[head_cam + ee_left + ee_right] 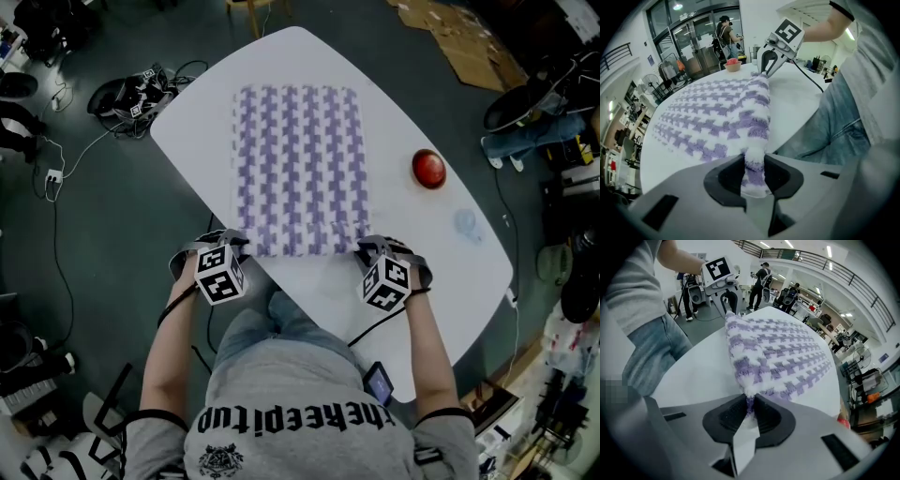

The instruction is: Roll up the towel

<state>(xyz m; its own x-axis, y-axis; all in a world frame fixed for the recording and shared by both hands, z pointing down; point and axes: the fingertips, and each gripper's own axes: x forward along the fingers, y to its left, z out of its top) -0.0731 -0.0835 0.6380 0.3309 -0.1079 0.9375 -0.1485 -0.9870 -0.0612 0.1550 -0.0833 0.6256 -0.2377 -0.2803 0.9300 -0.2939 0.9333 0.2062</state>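
Currently the purple-and-white houndstooth fleecy towel (300,169) is lying spread flat along the middle of the white oval table (309,54), its long sides running away from the person and its near short edge sitting close to the table's near rim. The left gripper (228,242), a grey two-jaw tool with a marker cube, is clamping the towel's near left corner: in the left gripper view its black ribbed pads (725,177) are pressing from both sides on a bunched fold of the fabric, which is standing up between them. The right gripper (376,247) is pinching the near right corner; in the right gripper view its jaws are squeezing a thin tuft of the purple edge, nearly meeting around it. Both tools are pointing steeply down at the tabletop, and the near edge is rising slightly off the surface between the two grips while the rest of the towel is staying flat.

A red rounded object (429,168) is sitting on the table to the right of the towel, well apart from it. The person, in a grey printed T-shirt (300,412) and blue jeans (267,328), is standing at the near rim. Black cables (131,94) are lying on the dark floor (84,216) beyond the table's left end.
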